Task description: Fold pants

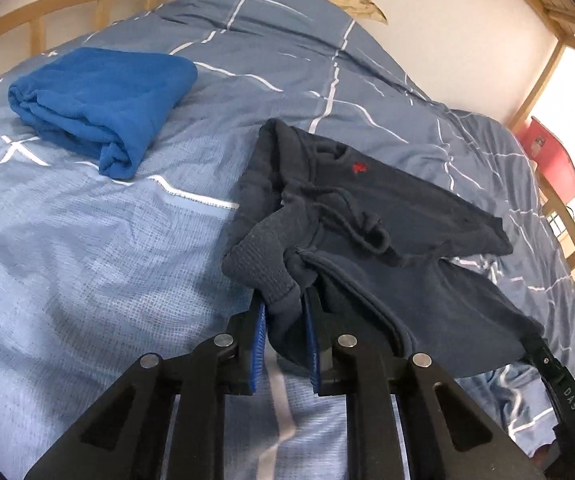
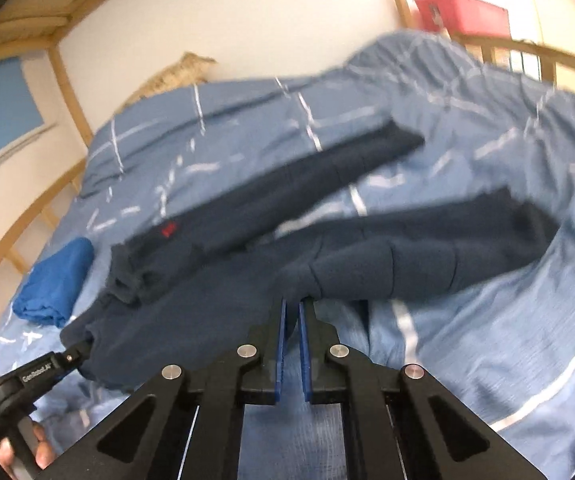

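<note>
Pants (image 1: 387, 196): navy sweatpants with drawstring and small red logo, lifted partly off the blue checked duvet (image 1: 87, 240), legs spread apart.
Left gripper (image 1: 283, 320): clamped on the ribbed waistband.
Right gripper (image 2: 292, 312): pinching the pants' edge near one leg.
Folded blue cloth (image 1: 99, 108): lying beside them.

One navy pants (image 1: 367, 200); one folded blue cloth (image 1: 99, 100); two grippers (image 1: 283, 312); one red box (image 2: 461, 12)

Pants (image 1: 387, 216) lie on the bed (image 1: 87, 260), folded cloth (image 1: 99, 108) to their left.
</note>
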Action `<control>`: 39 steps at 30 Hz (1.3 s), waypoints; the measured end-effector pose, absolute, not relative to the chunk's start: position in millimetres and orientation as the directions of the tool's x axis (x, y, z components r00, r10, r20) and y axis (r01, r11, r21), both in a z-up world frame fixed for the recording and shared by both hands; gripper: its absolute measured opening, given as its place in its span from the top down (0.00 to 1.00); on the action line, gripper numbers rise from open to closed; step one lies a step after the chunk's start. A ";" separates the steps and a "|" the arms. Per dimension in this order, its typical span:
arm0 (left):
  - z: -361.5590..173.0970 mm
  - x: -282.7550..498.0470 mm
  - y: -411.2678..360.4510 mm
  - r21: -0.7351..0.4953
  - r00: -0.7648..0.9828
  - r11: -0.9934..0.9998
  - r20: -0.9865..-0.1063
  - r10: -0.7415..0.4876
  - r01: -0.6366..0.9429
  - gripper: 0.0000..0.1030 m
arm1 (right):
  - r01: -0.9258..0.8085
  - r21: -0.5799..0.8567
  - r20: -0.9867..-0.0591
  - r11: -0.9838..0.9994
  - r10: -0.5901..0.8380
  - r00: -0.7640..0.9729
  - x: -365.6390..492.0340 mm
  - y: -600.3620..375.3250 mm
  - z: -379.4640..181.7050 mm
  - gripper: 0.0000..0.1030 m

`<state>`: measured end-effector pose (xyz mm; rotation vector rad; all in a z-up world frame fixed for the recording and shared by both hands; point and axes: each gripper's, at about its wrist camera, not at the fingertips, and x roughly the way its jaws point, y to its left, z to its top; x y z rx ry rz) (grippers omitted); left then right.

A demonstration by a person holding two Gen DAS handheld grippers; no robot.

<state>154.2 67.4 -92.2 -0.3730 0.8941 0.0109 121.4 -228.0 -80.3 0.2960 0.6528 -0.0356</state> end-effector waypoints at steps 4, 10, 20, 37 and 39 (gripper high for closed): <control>-75.6 162.5 63.2 -0.297 0.631 0.942 -0.764 -0.136 -0.158 0.82 | 0.122 0.302 -0.598 0.946 0.088 0.797 134.5 -235.6 -71.8 0.94; -44.5 191.1 57.9 -0.280 0.637 0.947 -0.762 -0.120 -0.156 0.83 | 0.108 0.311 -0.554 0.944 0.087 0.828 162.0 -239.9 -44.3 0.94; -23.0 274.6 54.5 -0.237 0.613 0.954 -0.786 -0.077 -0.184 0.83 | 0.069 0.244 -0.574 0.967 0.086 0.815 249.0 -233.8 -17.8 0.94; -85.1 386.8 56.8 -0.165 0.445 0.961 -0.894 -0.049 -0.224 0.78 | 0.056 0.103 -0.790 0.993 0.047 0.612 406.7 -217.5 -86.0 0.94; -89.7 392.8 58.1 -0.162 0.436 0.961 -0.898 -0.050 -0.224 0.76 | 0.058 0.088 -0.812 0.994 0.037 0.583 417.1 -216.3 -95.9 0.94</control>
